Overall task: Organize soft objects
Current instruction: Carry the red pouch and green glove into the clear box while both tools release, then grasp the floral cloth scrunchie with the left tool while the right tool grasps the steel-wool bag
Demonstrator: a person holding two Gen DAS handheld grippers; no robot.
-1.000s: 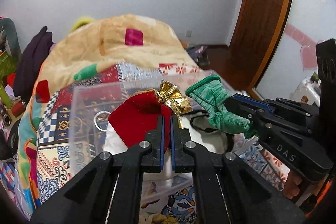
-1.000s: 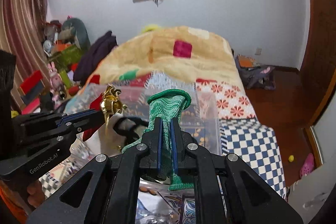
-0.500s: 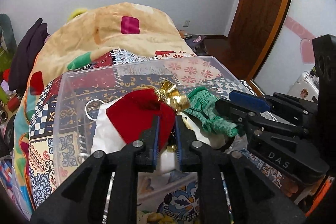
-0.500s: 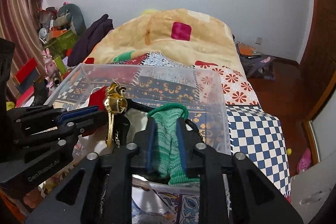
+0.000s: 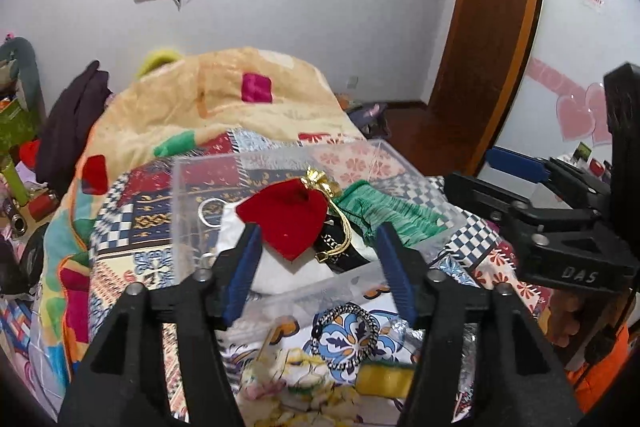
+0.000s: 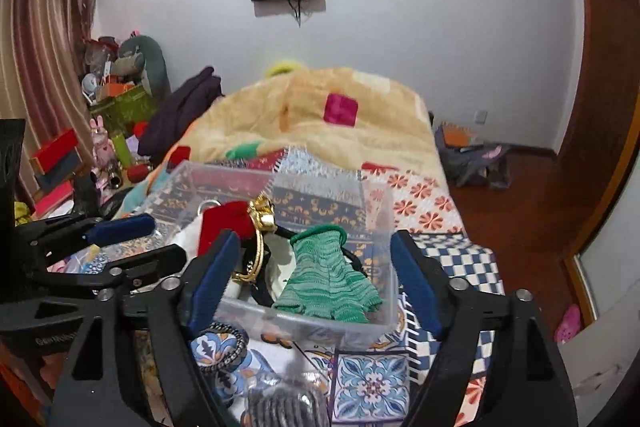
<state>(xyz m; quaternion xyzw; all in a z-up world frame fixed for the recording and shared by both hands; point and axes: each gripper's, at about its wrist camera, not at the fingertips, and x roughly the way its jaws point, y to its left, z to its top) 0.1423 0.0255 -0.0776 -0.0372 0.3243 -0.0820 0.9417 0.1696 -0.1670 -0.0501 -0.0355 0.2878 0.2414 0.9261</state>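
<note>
A clear plastic bin [image 5: 280,291] [image 6: 316,323] sits on the patterned bed. In it lie a red velvet pouch [image 5: 290,217] [image 6: 224,225] with a gold bow [image 5: 320,179] [image 6: 264,215] and a green knitted glove [image 5: 394,213] [image 6: 324,279], on white cloth and a black strap. My left gripper [image 5: 318,267] is open and empty just before the bin, in line with the pouch. My right gripper [image 6: 316,275] is open and empty, with the glove lying between its fingers [image 6: 416,283] in view.
A black braided hair band [image 5: 347,333] [image 6: 224,347] lies on the bedspread before the bin. A yellow item [image 5: 384,379] lies nearer me. A grey striped knit thing [image 6: 288,407] shows at the bottom. A beige quilt [image 6: 320,115] is heaped behind; clutter at left.
Both grippers opened and let go: the red pouch and the green glove dropped into the bin. Both grippers pulled back a little from the bin.
</note>
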